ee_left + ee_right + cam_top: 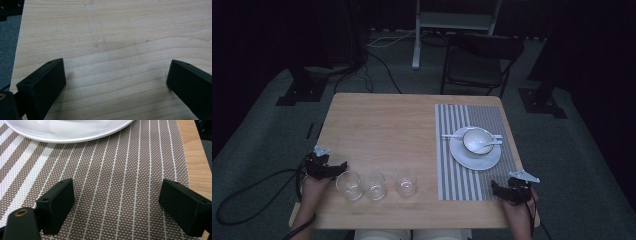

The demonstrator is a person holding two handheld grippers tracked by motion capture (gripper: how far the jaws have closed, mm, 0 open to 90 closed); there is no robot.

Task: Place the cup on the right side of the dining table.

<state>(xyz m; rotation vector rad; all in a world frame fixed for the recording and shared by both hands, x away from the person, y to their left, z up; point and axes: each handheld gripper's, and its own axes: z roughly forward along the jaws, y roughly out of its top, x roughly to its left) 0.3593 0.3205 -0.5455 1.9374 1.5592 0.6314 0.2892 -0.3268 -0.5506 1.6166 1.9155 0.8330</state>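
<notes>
Three clear glasses stand in a row near the table's front edge: left (349, 185), middle (375, 184) and right (406, 181). A white plate (492, 159) on a striped placemat (462, 170) carries a white bowl (476, 140) with a spoon (489, 144) in it; a utensil (451, 135) lies across the plate's far rim. My left gripper (343, 165) rests just left of the left glass, open (116, 76) over bare wood. My right gripper (494, 187) sits at the placemat's near right corner, open (116, 195) over the mat, the plate's rim (75, 135) ahead of it.
The wooden table (382, 130) has bare room across its left and far halves. A dark chair (477, 65) stands behind the far edge, with stand bases and cables on the grey floor. A cable (247, 195) trails from my left gripper.
</notes>
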